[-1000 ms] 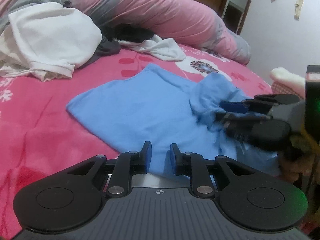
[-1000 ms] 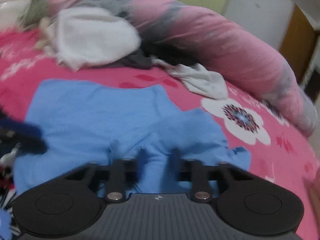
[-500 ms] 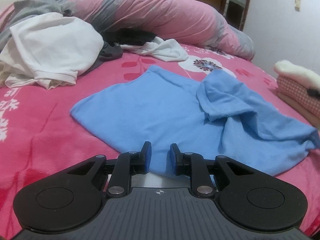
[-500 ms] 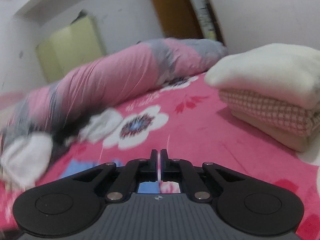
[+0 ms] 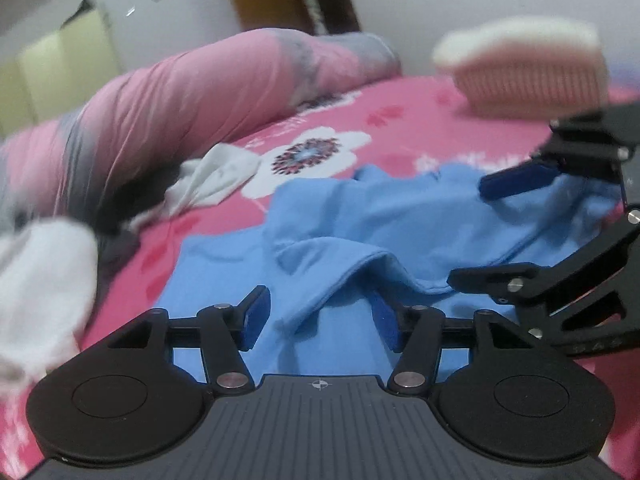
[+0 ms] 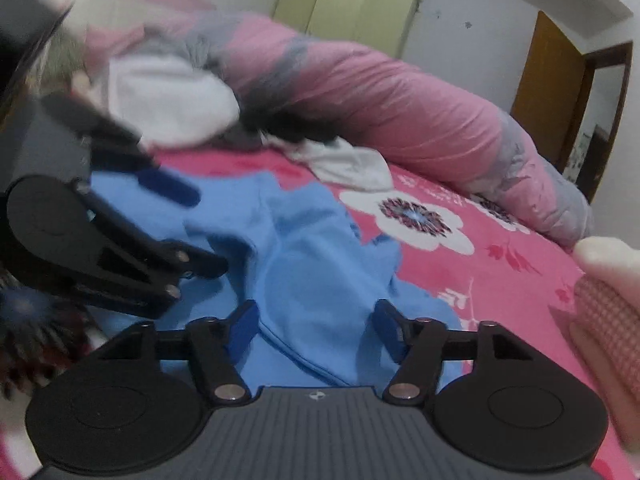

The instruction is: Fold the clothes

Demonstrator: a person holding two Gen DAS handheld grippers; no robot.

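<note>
Two grippers low over the blue garment [image 5: 360,220], rumpled on the pink flowered bed [image 6: 500,280] near the rolled pink quilt [image 6: 380,92]. Left gripper [image 5: 318,312] and right gripper [image 6: 316,330] both with jaws opening, blue cloth between the pads but not pinched. No readable writing, only a crosshair mark on each housing.

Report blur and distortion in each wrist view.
Left wrist view: white clothes at the left edge and the folded stack are motion-smeared; the blue garment is sharper. Right wrist view: upper left is streaked, the left gripper soft; fisheye bends the walls.
</note>
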